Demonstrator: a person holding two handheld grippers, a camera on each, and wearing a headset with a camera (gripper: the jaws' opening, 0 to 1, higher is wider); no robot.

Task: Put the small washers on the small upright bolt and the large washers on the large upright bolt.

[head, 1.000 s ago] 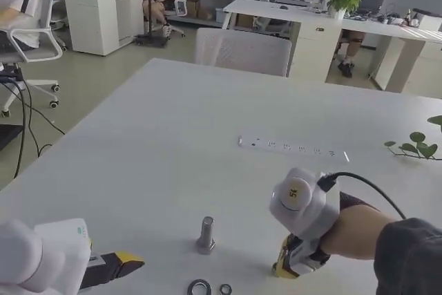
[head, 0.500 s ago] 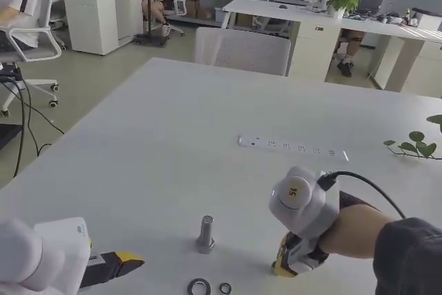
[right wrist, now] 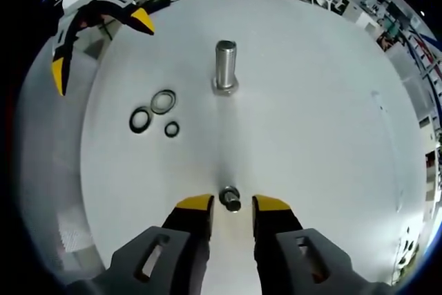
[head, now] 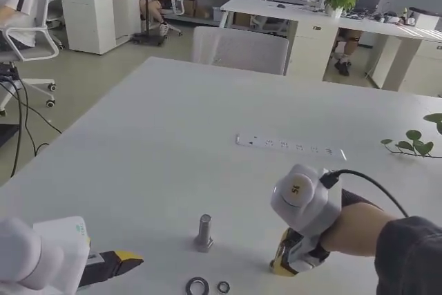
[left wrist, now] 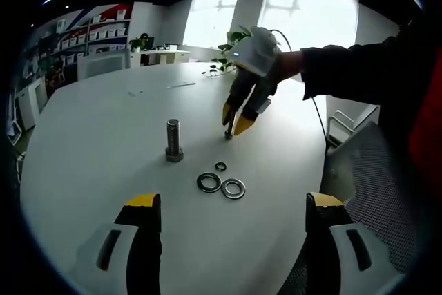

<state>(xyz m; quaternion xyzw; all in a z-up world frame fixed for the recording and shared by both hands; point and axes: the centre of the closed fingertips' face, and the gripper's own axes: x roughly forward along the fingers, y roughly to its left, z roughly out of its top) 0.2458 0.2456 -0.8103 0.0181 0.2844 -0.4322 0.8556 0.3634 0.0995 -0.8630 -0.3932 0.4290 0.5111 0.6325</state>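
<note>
Right gripper [right wrist: 233, 204] is set narrow, with one jaw on either side of the small bolt [right wrist: 230, 198], which stands upright on the table [head: 173, 122]. A thin gap seems to be seen on each side, but contact can't be settled from that angle. Left gripper [left wrist: 233, 202] is held wide with nothing between the jaws, low by the near table edge.

Large bolt [left wrist: 173, 141] is stood upright, well apart from the small bolt, with bare surface between them. Two large washers [left wrist: 208, 182] are laid flat and touching, with the small washer [left wrist: 220, 166] just beside them. All three lie between the large bolt and the near edge. Nothing is threaded on either bolt.

Room: wide bare tabletop is available beyond the bolts as far as the power strip [head: 286, 146]. Plant [head: 413, 144] leaves reach in at the right side, and a chair [head: 238, 50] is parked at the far edge.

View differences:
- **Small bolt:** in the head view it is masked by the right gripper's body, but it is resolved in both gripper views.
- **Washers:** in the head view one large and the small washer are caught at the bottom frame line. All three are counted from the gripper views.
- **Left gripper:** its spread yellow tips are seen at the upper left of the right gripper view.
</note>
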